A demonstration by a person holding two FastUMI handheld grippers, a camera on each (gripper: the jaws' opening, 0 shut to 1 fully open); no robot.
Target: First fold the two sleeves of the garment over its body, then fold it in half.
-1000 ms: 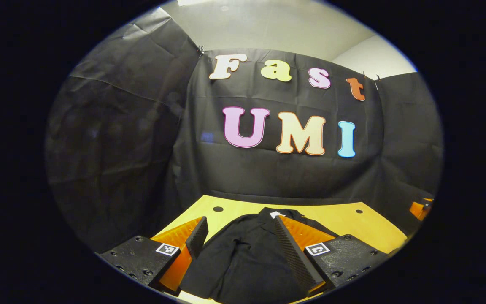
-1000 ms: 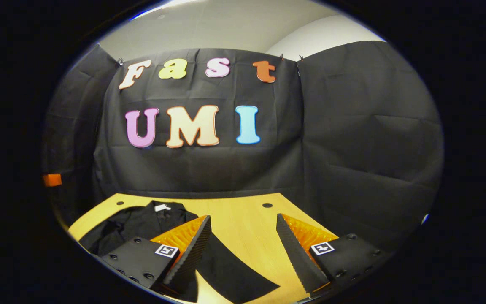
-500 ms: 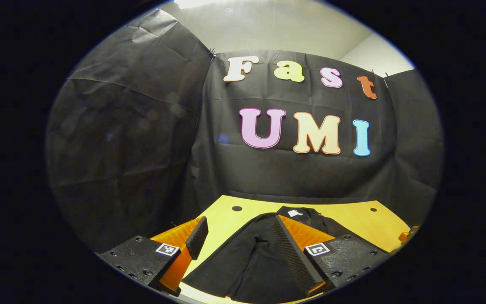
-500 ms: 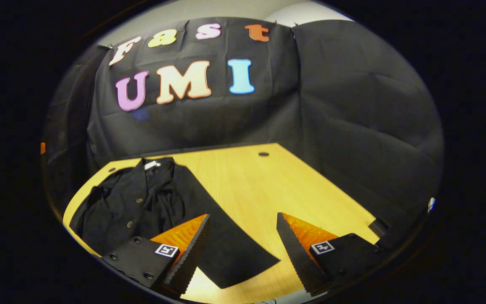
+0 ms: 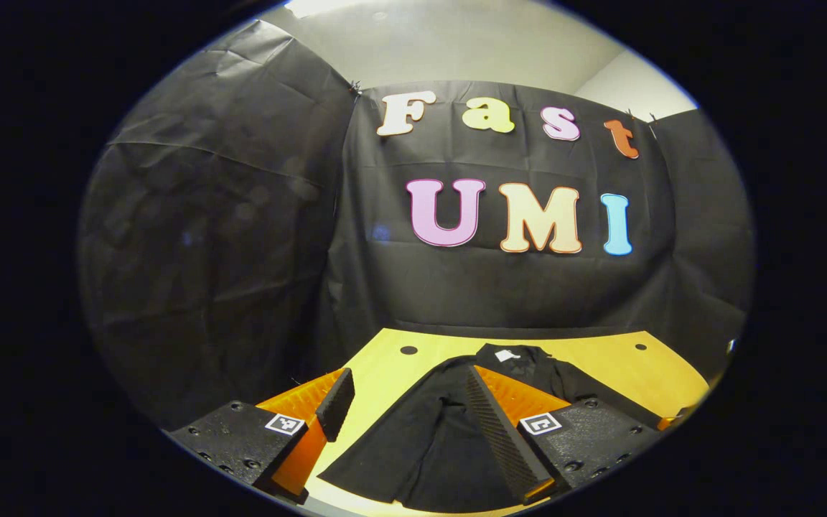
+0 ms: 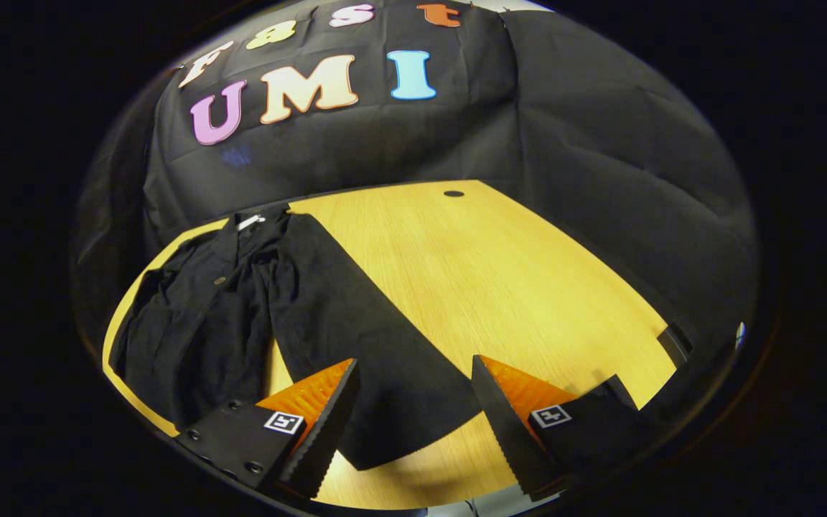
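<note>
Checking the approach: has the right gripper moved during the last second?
Yes. The right gripper has tipped downward: in its view the table's far edge and the booth wall have climbed, and more of the garment's sleeve lies ahead.

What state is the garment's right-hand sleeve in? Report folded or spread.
Spread. In the right gripper view the sleeve lies flat on the table, angled away from the garment body, not laid over it.

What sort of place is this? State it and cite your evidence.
Probably a staged recording booth, not a home: black cloth wall on all sides, a bare wooden table, and one black garment laid out flat.
</note>
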